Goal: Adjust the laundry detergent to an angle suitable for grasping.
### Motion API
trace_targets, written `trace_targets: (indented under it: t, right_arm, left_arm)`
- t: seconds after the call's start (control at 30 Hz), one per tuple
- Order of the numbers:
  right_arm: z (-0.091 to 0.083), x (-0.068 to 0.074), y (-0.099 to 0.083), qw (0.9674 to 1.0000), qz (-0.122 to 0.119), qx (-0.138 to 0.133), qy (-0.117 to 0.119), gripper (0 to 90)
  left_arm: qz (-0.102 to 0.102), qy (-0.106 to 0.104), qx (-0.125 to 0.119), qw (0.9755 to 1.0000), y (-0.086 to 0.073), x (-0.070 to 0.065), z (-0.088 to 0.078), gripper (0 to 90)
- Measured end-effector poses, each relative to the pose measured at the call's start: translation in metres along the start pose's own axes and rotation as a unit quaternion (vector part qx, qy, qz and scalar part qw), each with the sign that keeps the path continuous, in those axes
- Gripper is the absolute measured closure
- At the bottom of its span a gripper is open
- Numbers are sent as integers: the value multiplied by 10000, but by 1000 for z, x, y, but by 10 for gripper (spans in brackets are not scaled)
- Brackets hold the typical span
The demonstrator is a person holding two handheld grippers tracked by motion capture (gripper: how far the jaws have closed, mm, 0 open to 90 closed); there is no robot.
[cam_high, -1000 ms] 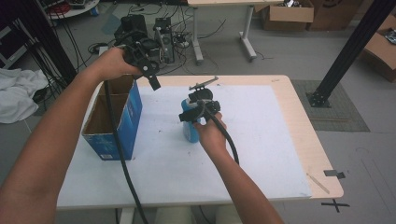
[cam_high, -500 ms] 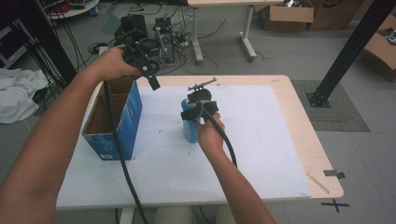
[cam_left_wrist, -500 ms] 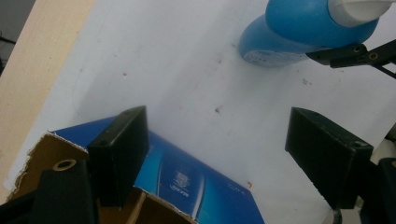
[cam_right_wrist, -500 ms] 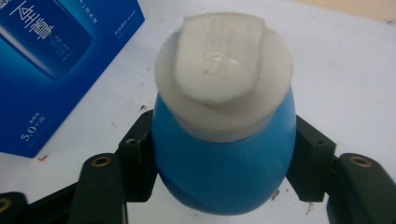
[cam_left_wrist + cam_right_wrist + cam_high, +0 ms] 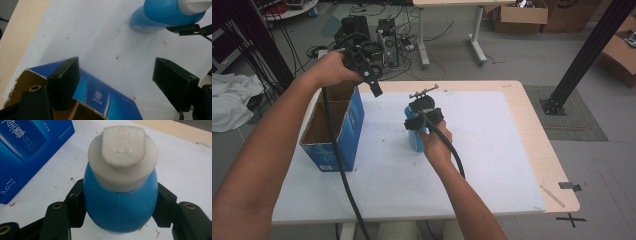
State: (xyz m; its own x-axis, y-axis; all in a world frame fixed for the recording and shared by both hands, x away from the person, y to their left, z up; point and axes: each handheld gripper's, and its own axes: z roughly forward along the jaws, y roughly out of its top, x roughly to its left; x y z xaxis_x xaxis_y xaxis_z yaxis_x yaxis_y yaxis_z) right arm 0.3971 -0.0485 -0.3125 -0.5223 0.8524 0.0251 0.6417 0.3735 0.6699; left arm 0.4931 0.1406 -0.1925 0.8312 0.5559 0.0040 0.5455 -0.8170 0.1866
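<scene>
Gripping blue bottle (image 5: 120, 205), right gripper (image 5: 120, 212) fingers level.

My high camera looks forward and down over the table (image 5: 492, 165), both forearms entering from below. My left gripper (image 5: 115, 75) camera looks down from above the box (image 5: 110, 102), far from the bottle (image 5: 160, 15) beyond its jaws. My right gripper (image 5: 120, 202) camera sits very close on that bottle (image 5: 120, 202). All three views share bottle and box.
</scene>
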Motion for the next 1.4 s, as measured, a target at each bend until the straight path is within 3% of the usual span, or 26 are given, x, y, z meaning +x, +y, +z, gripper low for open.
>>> trace_targets:
  t: [0.13,0.4,0.9,1.23,1.4]
  right_arm:
    - [-7,-8,0,9999,-37,-10,164,405]
    - [-28,-22,-8,9979,-458,66,464,405]
    - [-64,-57,-30,9874,-1029,154,1189,405]
    - [-75,-65,-31,9702,-1644,42,1778,405]
    - [-75,-64,-30,9581,-1906,8,2139,405]
  left_arm:
    - [-27,2,10,10000,1,0,1,227]
    - [-5,46,46,10000,5,-4,1,227]
    - [-19,162,94,9998,14,-20,-4,227]
    - [-7,220,151,9996,16,-28,-4,227]
    - [-23,239,153,9996,16,-30,-5,227]
